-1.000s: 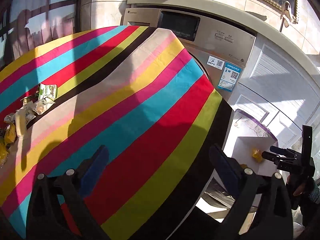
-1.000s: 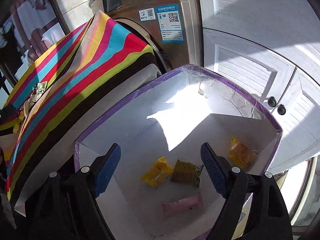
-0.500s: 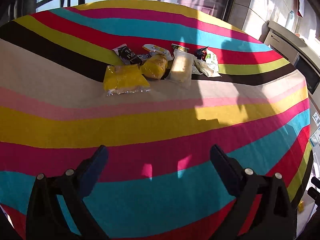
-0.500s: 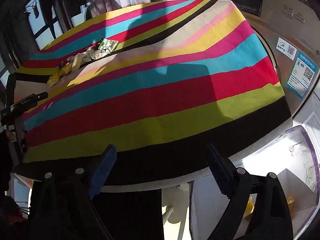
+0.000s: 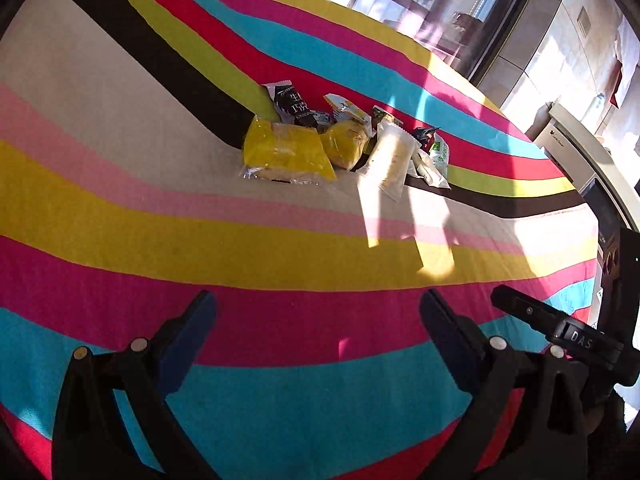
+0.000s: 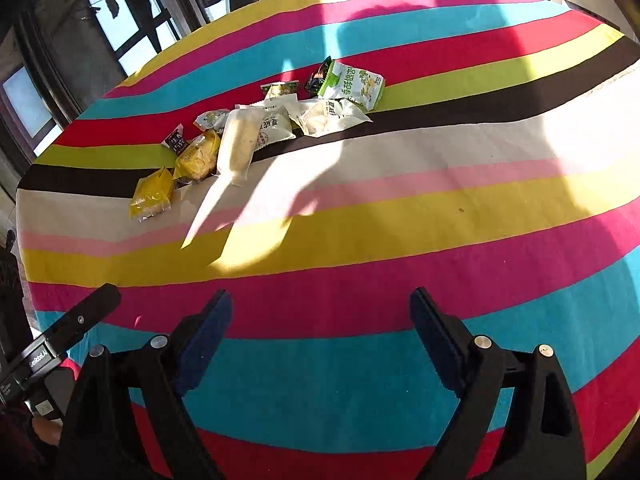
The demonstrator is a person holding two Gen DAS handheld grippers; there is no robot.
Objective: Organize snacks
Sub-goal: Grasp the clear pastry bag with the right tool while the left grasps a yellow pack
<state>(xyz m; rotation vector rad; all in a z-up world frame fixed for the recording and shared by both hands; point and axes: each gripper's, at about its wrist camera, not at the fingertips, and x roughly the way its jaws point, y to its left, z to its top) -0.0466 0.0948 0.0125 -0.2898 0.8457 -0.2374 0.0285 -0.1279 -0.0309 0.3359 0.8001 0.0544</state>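
Both views swung off the box by the washer and back onto the striped-cloth table: drop looks done, next pick starting. Left claw spread, empty, hovering low; flat yellow plastic snack packet ahead of it, slightly left. Right claw spread, empty; pale long wrapped snack ahead-left, green-white pouch straight ahead, farther.

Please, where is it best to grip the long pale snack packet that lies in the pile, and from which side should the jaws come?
Grip the long pale packet at its near free end, coming from the table's near side with the open right gripper. That end sticks out onto bare striped tablecloth, while the far end lies among the other snacks, beside the yellow packet.
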